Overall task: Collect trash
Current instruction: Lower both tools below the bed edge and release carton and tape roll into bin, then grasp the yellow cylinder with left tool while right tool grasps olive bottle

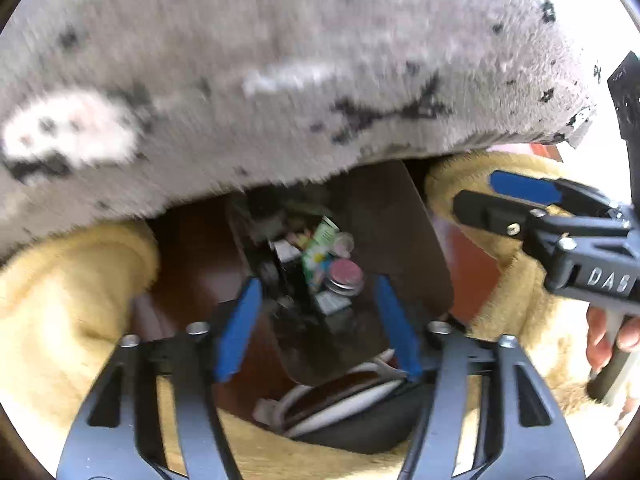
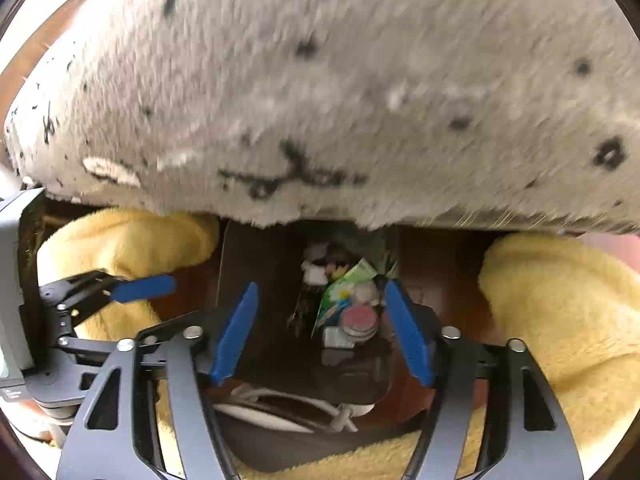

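A dark brown bag [image 1: 404, 248] stands open on a brown wooden surface, holding trash: a green and white carton [image 1: 318, 252], a small jar with a pink lid [image 1: 345, 276] and white scraps. The same bag [image 2: 256, 280], carton [image 2: 340, 292] and pink-lidded jar [image 2: 358, 318] show in the right wrist view. My left gripper [image 1: 316, 320] is open and empty, just above the bag's mouth. My right gripper [image 2: 320, 328] is open and empty, over the same trash. The right gripper also shows in the left wrist view [image 1: 492, 200], and the left gripper in the right wrist view [image 2: 144, 286].
A grey fuzzy blanket with black marks [image 1: 280, 72] hangs over the far side. Yellow fleece cloth [image 1: 60, 300] lies to both sides [image 2: 560, 320]. A black pouch with white cord handles [image 2: 288, 420] lies under the grippers.
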`<state>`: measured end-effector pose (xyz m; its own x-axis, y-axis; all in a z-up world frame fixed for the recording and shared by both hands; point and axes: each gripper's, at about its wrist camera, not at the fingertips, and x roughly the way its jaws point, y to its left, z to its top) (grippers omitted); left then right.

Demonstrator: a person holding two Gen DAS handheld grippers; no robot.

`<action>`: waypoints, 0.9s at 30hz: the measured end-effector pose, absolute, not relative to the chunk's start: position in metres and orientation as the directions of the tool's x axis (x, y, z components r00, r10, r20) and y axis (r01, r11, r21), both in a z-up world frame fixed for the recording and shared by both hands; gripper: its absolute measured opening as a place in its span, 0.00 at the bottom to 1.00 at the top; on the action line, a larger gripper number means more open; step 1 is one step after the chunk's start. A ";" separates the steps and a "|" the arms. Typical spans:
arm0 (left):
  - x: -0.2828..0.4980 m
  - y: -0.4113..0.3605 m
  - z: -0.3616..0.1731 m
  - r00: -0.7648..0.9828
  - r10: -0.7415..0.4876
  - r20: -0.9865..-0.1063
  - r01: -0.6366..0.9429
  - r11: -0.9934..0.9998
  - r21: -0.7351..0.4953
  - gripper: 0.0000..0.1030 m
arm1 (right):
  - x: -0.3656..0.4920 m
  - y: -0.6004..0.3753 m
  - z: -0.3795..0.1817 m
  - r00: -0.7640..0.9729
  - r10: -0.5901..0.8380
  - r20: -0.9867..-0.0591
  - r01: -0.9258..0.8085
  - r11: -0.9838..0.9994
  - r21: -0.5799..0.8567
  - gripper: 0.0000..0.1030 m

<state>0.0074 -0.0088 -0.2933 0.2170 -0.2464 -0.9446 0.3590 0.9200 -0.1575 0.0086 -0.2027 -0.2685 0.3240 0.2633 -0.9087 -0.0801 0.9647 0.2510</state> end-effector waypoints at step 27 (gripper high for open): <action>0.122 -0.006 -0.113 0.580 -0.254 -0.774 0.354 0.934 -0.041 0.82 | 0.147 -0.252 -0.104 0.717 0.116 -0.688 -0.107 0.993 0.057 0.96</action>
<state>0.1220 -0.0056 -0.1127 0.5802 -0.2536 -0.7740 0.3541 0.9343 -0.0407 0.1475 -0.2522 -0.1042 0.7166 0.1162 -0.6877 -0.1065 0.9927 0.0567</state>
